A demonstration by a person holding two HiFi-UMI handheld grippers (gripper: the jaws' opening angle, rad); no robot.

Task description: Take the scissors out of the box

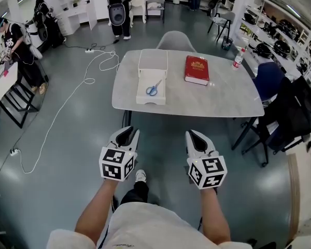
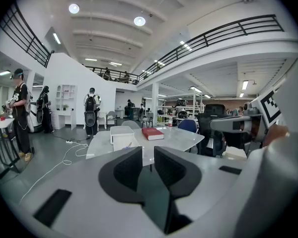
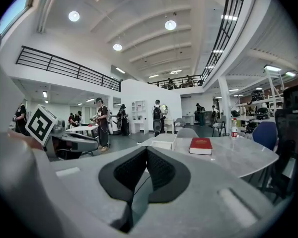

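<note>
Blue-handled scissors (image 1: 153,88) lie in the open white box (image 1: 151,98) on the grey table (image 1: 223,100), with the box lid (image 1: 153,63) folded back behind them. Both grippers hang over the floor, short of the table's near edge and well apart from the box. My left gripper (image 1: 128,134) (image 2: 148,150) has a narrow gap between its jaws and nothing in it. My right gripper (image 1: 194,135) (image 3: 146,150) has its jaws together, empty. The box (image 2: 121,138) (image 3: 165,142) appears ahead in both gripper views.
A red book (image 1: 197,69) lies right of the box, and a bottle (image 1: 239,58) stands at the table's far right corner. A grey chair (image 1: 175,40) is behind the table, and dark chairs (image 1: 280,118) are at its right. A white cable (image 1: 67,102) runs over the floor at the left, near people.
</note>
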